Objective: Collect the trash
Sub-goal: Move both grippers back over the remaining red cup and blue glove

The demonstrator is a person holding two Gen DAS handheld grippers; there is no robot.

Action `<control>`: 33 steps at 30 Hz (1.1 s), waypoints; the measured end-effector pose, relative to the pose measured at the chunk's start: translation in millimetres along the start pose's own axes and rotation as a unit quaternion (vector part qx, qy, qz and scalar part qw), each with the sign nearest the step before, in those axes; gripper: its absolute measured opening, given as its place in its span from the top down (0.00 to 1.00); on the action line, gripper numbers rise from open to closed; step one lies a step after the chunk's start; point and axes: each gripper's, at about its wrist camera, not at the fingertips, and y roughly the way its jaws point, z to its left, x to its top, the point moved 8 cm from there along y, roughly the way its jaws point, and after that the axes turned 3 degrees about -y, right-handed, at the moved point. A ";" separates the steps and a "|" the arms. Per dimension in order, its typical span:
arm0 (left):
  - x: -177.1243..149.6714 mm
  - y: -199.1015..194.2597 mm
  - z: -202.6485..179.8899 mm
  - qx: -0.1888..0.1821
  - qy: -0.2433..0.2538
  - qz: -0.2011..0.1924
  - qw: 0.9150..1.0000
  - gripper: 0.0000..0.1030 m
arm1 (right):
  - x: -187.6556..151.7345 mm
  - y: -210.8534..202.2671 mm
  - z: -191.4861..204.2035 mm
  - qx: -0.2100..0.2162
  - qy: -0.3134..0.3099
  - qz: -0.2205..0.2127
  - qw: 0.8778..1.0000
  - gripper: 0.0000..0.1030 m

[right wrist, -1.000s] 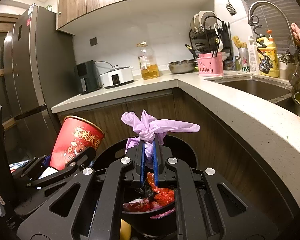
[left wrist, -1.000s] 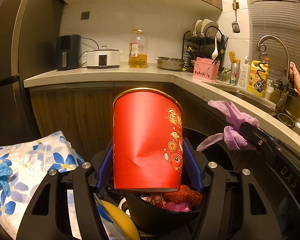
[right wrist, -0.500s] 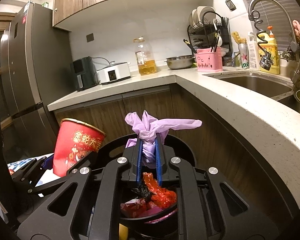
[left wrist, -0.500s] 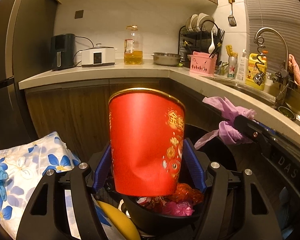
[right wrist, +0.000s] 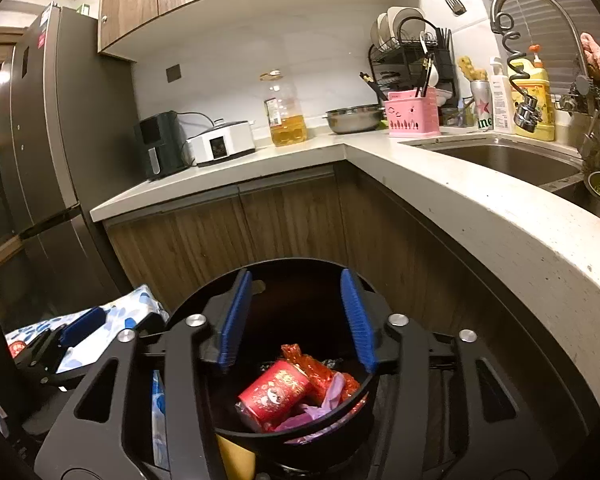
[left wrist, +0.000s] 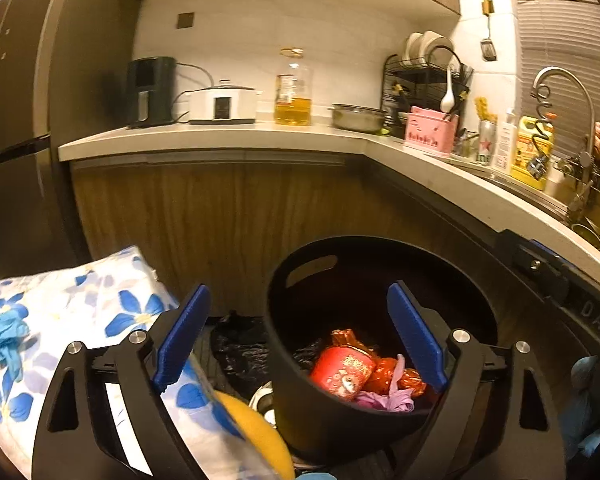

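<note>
While both pairs of tongs hang over the black bin (right wrist: 332,420), neither holds anything: the left tongs (left wrist: 300,336) have their blue pads (left wrist: 182,332) spread wide and opening, with empty air between them, and the right tongs (right wrist: 296,320) are opening too, with nothing between their pads (right wrist: 356,320). Just below and ahead of the right tongs, inside the bin, lies the red paper cup (right wrist: 276,394) on its side, touching crumpled red wrappers (right wrist: 320,372) and the purple glove (right wrist: 332,396), which rests beside it against the near wall. From the left tongs the same cup (left wrist: 342,372) shows low between the pads, nearer the right one, with the glove (left wrist: 384,400) just right of it. Under the left pad of the left tongs sits a white cloth with blue flowers (left wrist: 80,312), and a yellow rounded thing (left wrist: 256,436) pokes out beside the bin's near wall; what it is cannot be told. Beyond the bin stand wooden cupboard doors (right wrist: 260,224) under a pale worktop (right wrist: 440,184) that bends round toward the right. Farther on, straight ahead of both tongs, an oil bottle (right wrist: 286,112) stands on the worktop, with a white cooker (right wrist: 220,144) and a dark appliance (right wrist: 158,144) left of it, and a steel bowl (right wrist: 354,118) and pink holder (right wrist: 412,116) right of it. Far right are the sink (right wrist: 508,160) and its tap (right wrist: 520,0).
</note>
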 end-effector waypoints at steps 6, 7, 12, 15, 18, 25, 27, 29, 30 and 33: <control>-6.8 -24.4 33.2 0.055 -0.024 -0.011 0.998 0.08 | -7.1 -11.5 9.2 0.000 -0.010 -0.005 1.000 0.38; -7.8 -30.3 39.3 0.061 -0.030 -0.015 0.998 0.08 | -10.1 -14.1 13.2 0.003 -0.011 -0.006 1.000 0.37; -16.1 -55.6 66.9 0.098 -0.042 -0.020 0.994 0.06 | -21.4 -21.8 29.5 0.010 -0.018 -0.004 1.000 0.34; -22.2 -71.4 84.0 0.118 -0.048 -0.025 0.992 0.06 | -28.5 -27.5 42.1 0.018 -0.017 -0.002 1.000 0.32; -30.1 -87.5 103.6 0.135 -0.057 -0.027 0.989 0.06 | -31.8 -32.9 55.5 0.029 -0.020 -0.002 0.999 0.32; -47.0 -124.6 154.9 0.190 -0.079 -0.034 0.978 0.06 | -45.1 -41.0 101.7 0.063 -0.038 0.005 0.997 0.32; -51.5 -134.6 169.9 0.203 -0.086 -0.034 0.975 0.06 | -50.0 -41.9 116.8 0.075 -0.045 0.010 0.996 0.32; -55.3 -144.7 184.6 0.217 -0.094 -0.036 0.971 0.06 | -55.3 -42.8 134.9 0.087 -0.055 0.013 0.995 0.32; -58.0 -151.9 195.3 0.224 -0.101 -0.037 0.969 0.06 | -57.8 -43.3 142.8 0.094 -0.059 0.015 0.994 0.32; -64.0 -172.7 221.2 0.246 -0.117 -0.044 0.961 0.06 | -66.6 -43.6 172.4 0.119 -0.073 0.023 0.990 0.32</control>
